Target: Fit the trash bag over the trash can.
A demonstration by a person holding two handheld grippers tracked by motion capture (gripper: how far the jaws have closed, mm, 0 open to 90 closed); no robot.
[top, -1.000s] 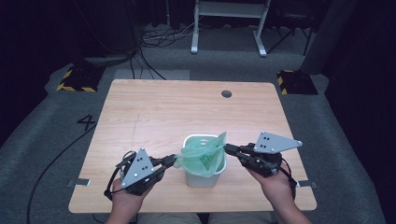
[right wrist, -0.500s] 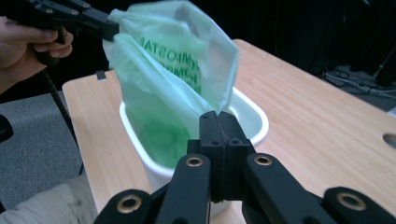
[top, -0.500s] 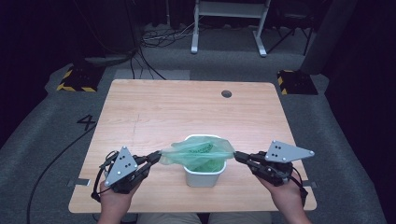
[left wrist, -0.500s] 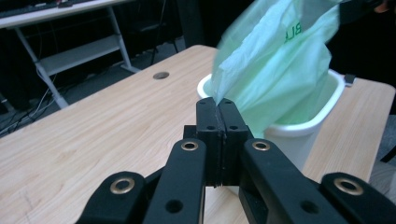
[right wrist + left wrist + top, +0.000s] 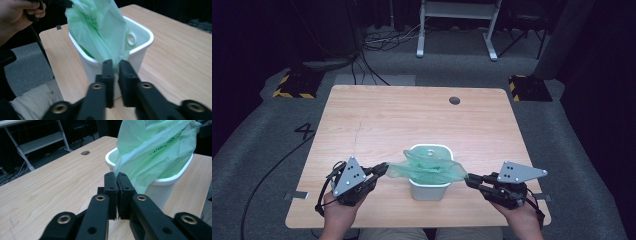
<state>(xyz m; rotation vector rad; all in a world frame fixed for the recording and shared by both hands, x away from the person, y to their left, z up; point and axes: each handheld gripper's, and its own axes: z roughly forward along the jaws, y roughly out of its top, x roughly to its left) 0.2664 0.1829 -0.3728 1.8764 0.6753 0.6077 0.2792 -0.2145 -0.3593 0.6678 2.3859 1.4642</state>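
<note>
A white bin (image 5: 429,191) stands near the table's front edge. A thin green bag (image 5: 429,170) is in it, stretched wide across the rim. My left gripper (image 5: 384,168) is left of the bin, shut on the bag's left edge (image 5: 125,167), pads (image 5: 111,182) together. My right gripper (image 5: 468,179) is at the bin's right. Its jaws have just been opening. A narrow gap shows between its pads (image 5: 107,70), and the bag's right corner (image 5: 116,63) still hangs in it. Beyond the bin (image 5: 142,37), the left hand (image 5: 20,15) holds the bag (image 5: 100,30) up.
The wooden table (image 5: 412,120) has a round cable hole (image 5: 454,100) at the back right. A metal frame (image 5: 457,20) and cables lie on the floor beyond it, with yellow-black striped blocks (image 5: 292,85) at both far corners.
The hands have drawn apart, pulling the bag from an upright bunch into a wide sheet over the bin. The right gripper moved right and lower, and its jaws parted slightly.
</note>
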